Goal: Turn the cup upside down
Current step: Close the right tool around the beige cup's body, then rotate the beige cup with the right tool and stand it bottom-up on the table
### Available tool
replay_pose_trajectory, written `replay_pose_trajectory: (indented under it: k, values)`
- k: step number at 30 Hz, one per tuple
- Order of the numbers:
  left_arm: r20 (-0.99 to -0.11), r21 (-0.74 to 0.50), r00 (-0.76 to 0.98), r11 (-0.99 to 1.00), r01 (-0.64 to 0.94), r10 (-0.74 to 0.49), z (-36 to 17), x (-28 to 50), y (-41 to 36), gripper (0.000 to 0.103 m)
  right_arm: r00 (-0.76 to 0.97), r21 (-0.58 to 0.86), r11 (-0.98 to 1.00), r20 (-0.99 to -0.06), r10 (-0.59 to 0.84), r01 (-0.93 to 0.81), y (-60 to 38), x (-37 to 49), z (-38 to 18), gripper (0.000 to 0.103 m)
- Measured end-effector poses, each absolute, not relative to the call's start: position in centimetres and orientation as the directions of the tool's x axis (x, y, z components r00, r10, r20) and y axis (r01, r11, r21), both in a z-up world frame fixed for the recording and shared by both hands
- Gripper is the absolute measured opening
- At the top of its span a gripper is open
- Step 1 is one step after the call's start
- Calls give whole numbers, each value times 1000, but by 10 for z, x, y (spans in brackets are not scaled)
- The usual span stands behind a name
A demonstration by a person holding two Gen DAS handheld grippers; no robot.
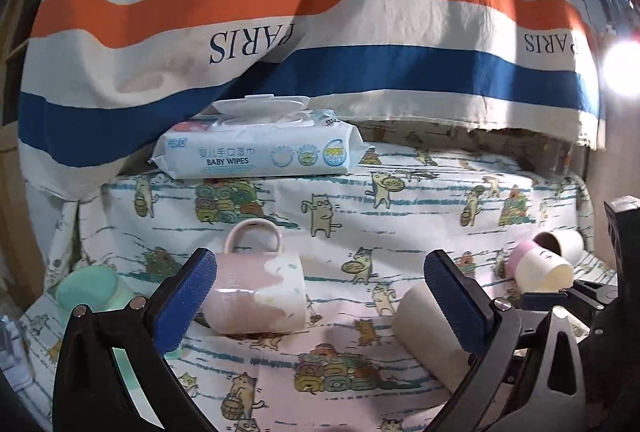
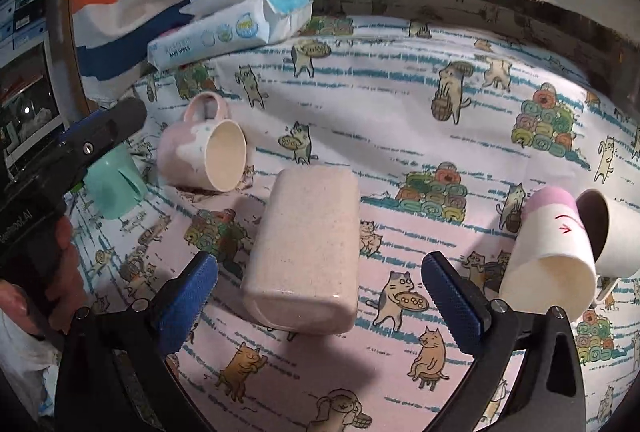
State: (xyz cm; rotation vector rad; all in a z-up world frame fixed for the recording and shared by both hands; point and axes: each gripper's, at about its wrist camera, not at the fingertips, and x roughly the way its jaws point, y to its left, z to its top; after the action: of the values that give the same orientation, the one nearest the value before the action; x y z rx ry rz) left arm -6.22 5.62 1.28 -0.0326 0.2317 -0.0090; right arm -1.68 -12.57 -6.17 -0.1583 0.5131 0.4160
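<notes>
A pink mug with a handle lies on its side on the cat-print cloth, just right of my left gripper's left finger; it also shows in the right wrist view. A speckled beige cup lies on its side between the open fingers of my right gripper, base toward the camera. It shows in the left wrist view behind the right finger. My left gripper is open and empty. A mint cup stands upside down at the left.
A white-and-pink paper cup and a brown-lined cup lie on their sides at the right. A pack of baby wipes lies at the back against a striped cloth. The left gripper's body is at the left.
</notes>
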Motion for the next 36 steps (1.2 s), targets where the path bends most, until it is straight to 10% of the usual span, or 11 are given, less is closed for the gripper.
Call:
replay_pose_trajectory:
  k: [15, 21, 36]
  values:
    - [-256, -111, 967, 994, -22, -7, 8, -57, 68, 103, 747, -37, 899, -571, 339, -437, -120, -6, -79, 103]
    - [-261, -102, 965, 995, -23, -5, 6, -56, 67, 103, 733, -25, 896, -585, 347, -444, -121, -5, -80, 70]
    - [-259, -114, 966, 993, -25, -6, 6, -55, 70, 103, 810, -71, 923, -508, 293, -379, -148, -13, -48, 69]
